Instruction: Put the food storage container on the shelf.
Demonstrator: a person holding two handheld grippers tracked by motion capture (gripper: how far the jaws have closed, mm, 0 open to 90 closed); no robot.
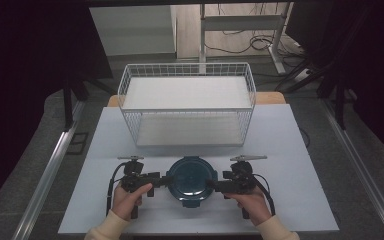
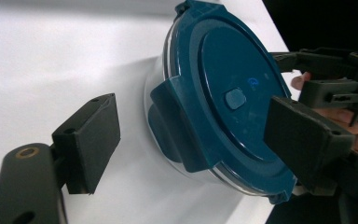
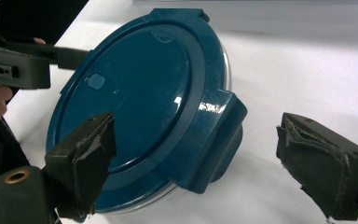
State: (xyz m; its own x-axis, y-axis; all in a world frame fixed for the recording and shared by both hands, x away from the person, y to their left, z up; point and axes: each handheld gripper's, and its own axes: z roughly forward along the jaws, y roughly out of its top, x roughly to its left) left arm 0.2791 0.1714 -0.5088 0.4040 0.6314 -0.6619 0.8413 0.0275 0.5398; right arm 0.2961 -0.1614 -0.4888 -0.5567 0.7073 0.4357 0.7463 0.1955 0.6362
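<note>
Nearest to us, at the bottom of the high view, two hands come in with cream sleeves. The left hand holds the left gripper and the right hand holds the right gripper.

Between the two grippers we see a round container with a dark blue lid. It stands on the white table, near the front edge and about in the middle. The body under the lid is clear, and the lid has locking flaps on its sides.

In the left gripper view, the jaws are apart, one on each side of a lid flap; we cannot tell if a pad touches it. In the right gripper view, the jaws are also wide apart around the opposite flap, and the pads stand clear of it.

Farther back on the table stands a white wire basket, well apart from the container. Behind the table we see a floor with cables.
</note>
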